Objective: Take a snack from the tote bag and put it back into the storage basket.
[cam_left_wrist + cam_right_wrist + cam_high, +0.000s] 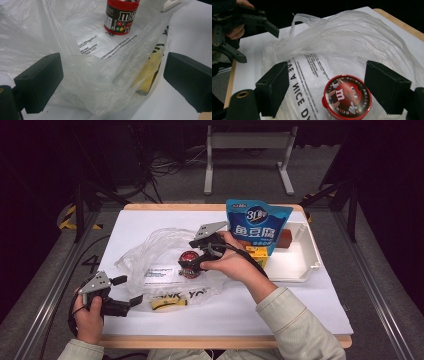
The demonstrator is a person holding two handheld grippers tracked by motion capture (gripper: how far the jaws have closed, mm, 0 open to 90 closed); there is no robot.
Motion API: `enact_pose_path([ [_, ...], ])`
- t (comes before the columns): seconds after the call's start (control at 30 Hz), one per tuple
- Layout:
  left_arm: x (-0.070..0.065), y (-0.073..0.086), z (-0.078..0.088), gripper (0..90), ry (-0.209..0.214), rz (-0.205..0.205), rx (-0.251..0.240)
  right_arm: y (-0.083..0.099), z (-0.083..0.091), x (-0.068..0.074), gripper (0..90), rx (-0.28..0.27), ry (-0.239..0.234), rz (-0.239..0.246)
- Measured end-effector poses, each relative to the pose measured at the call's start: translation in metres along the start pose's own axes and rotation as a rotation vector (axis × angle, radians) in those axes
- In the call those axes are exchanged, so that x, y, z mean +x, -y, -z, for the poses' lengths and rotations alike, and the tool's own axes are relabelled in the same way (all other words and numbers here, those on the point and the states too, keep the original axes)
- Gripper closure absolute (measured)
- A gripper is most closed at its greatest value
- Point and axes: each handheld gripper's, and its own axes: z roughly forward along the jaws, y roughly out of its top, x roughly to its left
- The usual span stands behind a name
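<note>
M&M's tub [347,97] upright inside plastic bag [352,40], between parted right gripper [337,86] fingers; label readable from open left gripper [112,82].

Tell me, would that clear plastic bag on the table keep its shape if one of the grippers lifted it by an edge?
Probably not. The plastic bag lies crumpled and see-through thin, so it would likely sag and fold. Its film looks glossy, so it may slip between the open jaws of the left hand-held gripper. The M&M's tub standing on it could tip.
</note>
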Motion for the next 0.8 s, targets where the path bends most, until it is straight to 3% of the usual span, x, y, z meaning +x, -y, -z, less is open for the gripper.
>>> enact_pose_path([
  [0.8,0.001,0.000,0.000,3.3,0.004,-0.003,-0.001,0.028,-0.039,-0.017,13.9,0.097,0.092,-0.024],
])
